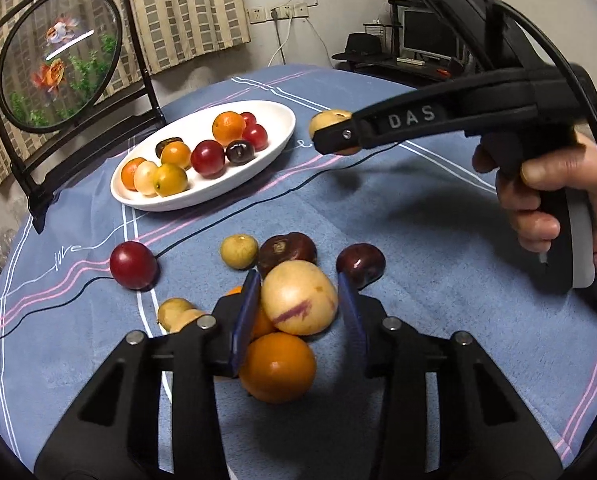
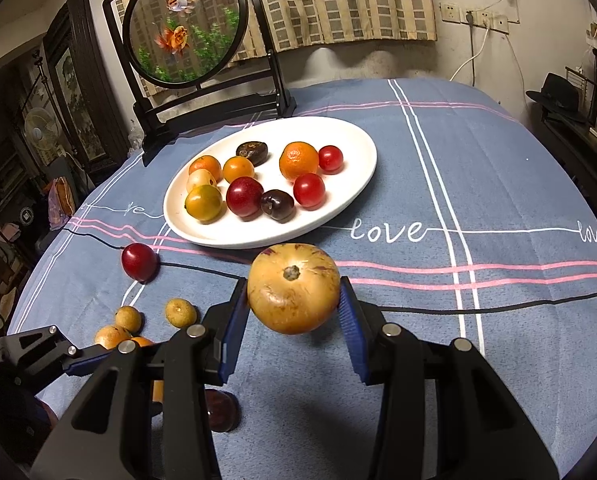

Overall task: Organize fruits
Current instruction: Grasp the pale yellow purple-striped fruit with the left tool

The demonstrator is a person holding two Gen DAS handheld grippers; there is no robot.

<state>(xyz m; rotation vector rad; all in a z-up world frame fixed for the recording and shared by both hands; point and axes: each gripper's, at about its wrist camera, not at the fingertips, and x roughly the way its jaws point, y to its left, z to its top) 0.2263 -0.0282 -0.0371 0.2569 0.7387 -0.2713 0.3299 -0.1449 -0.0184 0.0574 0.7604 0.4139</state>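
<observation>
A white oval plate (image 2: 354,136) holds several fruits: oranges, red plums and dark ones; it also shows in the left wrist view (image 1: 282,120). My right gripper (image 2: 294,300) is shut on a tan round fruit (image 2: 293,294) and holds it above the cloth, just short of the plate; it also shows in the left wrist view (image 1: 330,120). My left gripper (image 1: 298,300) is open around a pale yellow fruit with a purple streak (image 1: 298,298) lying in a loose pile. Its right finger is a little off the fruit.
Loose on the blue tablecloth (image 2: 498,184): a red plum (image 2: 139,262), small tan fruits (image 2: 181,312), an orange (image 1: 277,366), dark plums (image 1: 360,264). A black-framed round goldfish screen (image 2: 184,20) stands behind the plate. My left gripper's fingers (image 2: 42,348) show at the lower left.
</observation>
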